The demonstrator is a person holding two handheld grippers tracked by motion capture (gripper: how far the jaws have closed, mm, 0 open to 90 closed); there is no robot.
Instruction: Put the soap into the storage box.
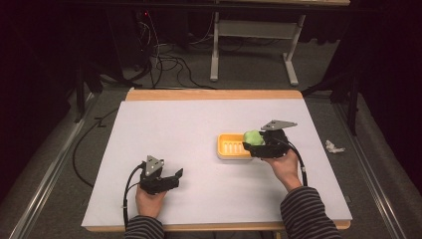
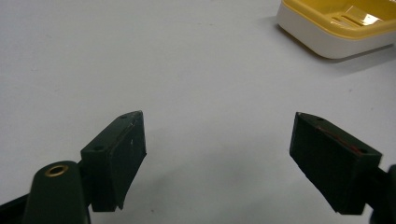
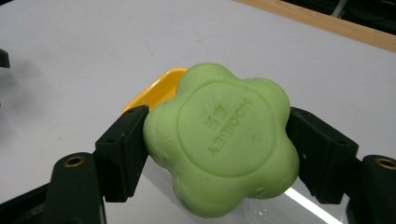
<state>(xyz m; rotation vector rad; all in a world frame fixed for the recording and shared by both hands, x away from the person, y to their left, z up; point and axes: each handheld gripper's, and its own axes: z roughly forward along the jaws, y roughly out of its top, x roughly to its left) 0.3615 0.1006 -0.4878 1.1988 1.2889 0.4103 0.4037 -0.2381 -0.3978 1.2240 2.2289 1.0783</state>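
Observation:
A green flower-shaped soap [image 3: 223,137] with raised lettering sits clamped between the jaws of my right gripper [image 3: 217,154]. In the high view that right gripper [image 1: 258,143] holds the green soap [image 1: 253,137] at the right end of a yellow soap dish [image 1: 230,147], which has a white base and lies right of the table's middle. The yellow dish [image 3: 156,91] peeks out behind the soap. My left gripper [image 1: 174,178] rests near the front left of the table, open and empty. Its jaws [image 2: 217,161] stand wide apart over bare white surface, the soap dish [image 2: 338,25] far off at upper right.
The table has a white top [image 1: 174,129] with a wooden edge [image 1: 214,94] at the back. Cables and a white table frame [image 1: 254,45] stand on the floor beyond. A crumpled white scrap [image 1: 333,147] lies on the floor to the right.

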